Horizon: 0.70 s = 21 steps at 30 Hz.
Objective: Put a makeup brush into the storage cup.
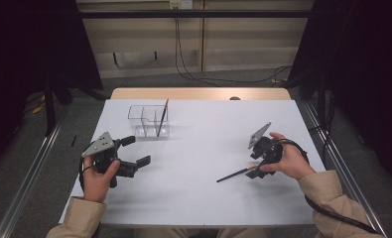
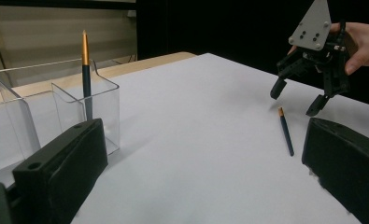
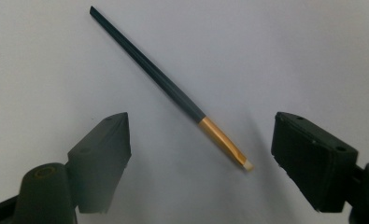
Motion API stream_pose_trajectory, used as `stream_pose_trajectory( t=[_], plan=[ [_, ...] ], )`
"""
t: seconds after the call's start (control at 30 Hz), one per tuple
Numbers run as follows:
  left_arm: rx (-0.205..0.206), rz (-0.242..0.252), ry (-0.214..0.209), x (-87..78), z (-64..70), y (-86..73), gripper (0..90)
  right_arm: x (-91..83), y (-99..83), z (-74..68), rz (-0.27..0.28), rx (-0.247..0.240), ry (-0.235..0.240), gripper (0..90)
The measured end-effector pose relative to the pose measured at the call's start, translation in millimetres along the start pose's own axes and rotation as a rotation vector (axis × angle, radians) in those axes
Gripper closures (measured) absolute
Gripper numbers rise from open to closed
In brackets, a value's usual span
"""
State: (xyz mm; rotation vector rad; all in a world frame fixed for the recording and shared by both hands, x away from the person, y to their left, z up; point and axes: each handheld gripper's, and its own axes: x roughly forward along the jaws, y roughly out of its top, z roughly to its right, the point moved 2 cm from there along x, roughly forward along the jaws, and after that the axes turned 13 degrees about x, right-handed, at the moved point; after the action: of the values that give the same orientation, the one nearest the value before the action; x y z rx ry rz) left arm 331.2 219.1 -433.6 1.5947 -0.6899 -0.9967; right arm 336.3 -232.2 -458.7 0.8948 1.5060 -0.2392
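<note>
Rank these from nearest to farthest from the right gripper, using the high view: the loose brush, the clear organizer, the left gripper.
1. Loose brush: on the table, just under the right gripper.
2. Organizer: far left, toward the back.
3. Left gripper: at the table's left side.

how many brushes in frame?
2. One brush stands tilted in the clear organizer; the other brush lies on the table under the open right gripper. None visibly hidden.
</note>
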Motion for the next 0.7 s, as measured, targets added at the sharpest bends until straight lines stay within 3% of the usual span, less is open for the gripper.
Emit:
stream_pose_trajectory(
  t=[0.23,0.7],
  plan=[
    [0.001,0.000,0.003,-0.5,-0.4,0.0,0.2,7.4,4.0,-1.3,-0.023,-0.041,0.001,30.9],
    [0.006,-0.007,-0.002,0.0,-1.0,-0.9,0.3,20.9,13.7,-7.6,-0.090,-0.069,0.009,50.2]
  ],
)
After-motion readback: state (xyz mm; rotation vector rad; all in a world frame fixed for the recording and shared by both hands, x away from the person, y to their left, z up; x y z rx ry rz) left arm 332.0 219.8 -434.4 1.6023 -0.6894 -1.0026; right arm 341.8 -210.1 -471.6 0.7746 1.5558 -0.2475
